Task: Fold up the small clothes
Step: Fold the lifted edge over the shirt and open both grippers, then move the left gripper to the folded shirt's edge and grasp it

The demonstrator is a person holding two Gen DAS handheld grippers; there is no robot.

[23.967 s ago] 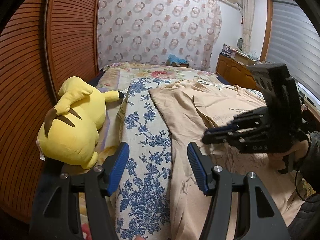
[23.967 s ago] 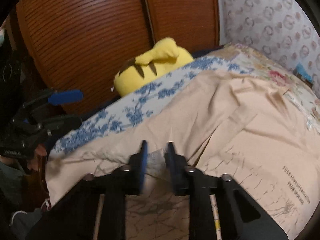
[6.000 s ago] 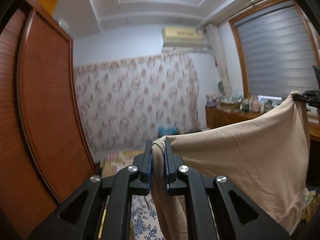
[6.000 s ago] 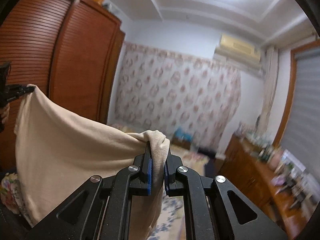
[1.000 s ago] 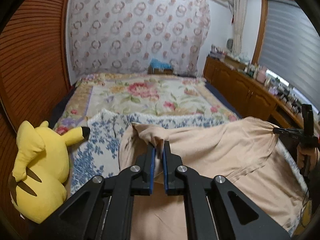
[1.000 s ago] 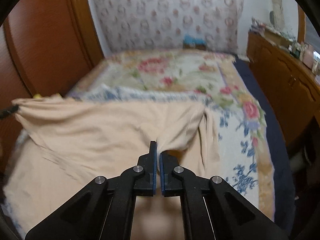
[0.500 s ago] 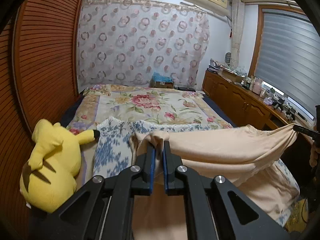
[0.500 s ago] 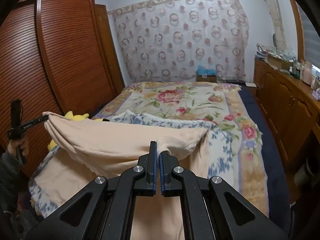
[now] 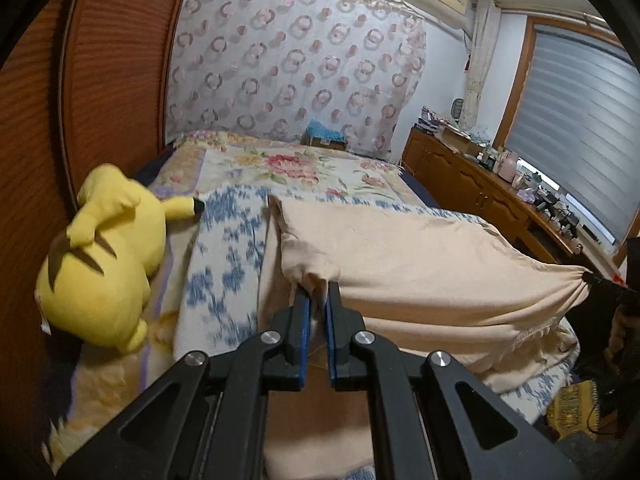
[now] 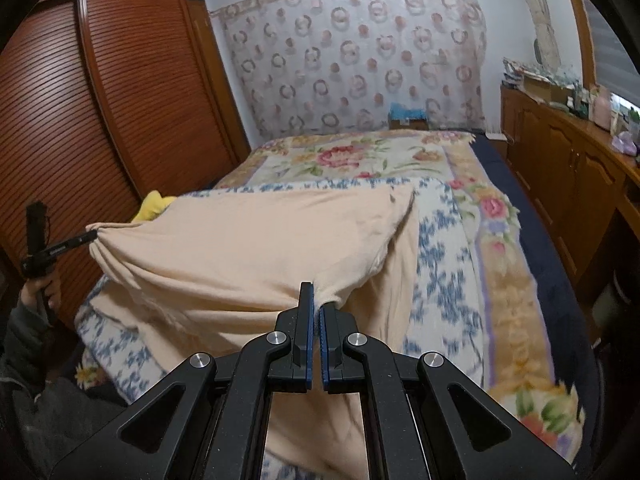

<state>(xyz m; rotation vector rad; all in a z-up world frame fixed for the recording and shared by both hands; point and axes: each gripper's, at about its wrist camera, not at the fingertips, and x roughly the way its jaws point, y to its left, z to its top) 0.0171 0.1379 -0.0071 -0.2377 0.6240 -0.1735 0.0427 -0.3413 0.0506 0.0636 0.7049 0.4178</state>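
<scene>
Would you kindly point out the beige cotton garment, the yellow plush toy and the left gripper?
beige cotton garment (image 9: pixel 420 264), left wrist view, upper folded layer.
yellow plush toy (image 9: pixel 108 264), left wrist view, back.
left gripper (image 9: pixel 316 300), left wrist view, between fingertips.

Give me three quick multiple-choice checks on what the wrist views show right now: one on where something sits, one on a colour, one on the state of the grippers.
1. Where is the yellow plush toy?
A. on the dresser
B. on the bed's left edge, by the wooden wardrobe
C. on the garment

2. What colour is the held garment?
A. beige
B. navy
C. green

3. How do the grippers stand?
A. both open
B. only the left shut
C. both shut on cloth

Key: 1 B, the toy lies beside the wardrobe; 2 A, the cloth is pale beige; 3 C, left gripper and right gripper each pinch a bunched end.
</scene>
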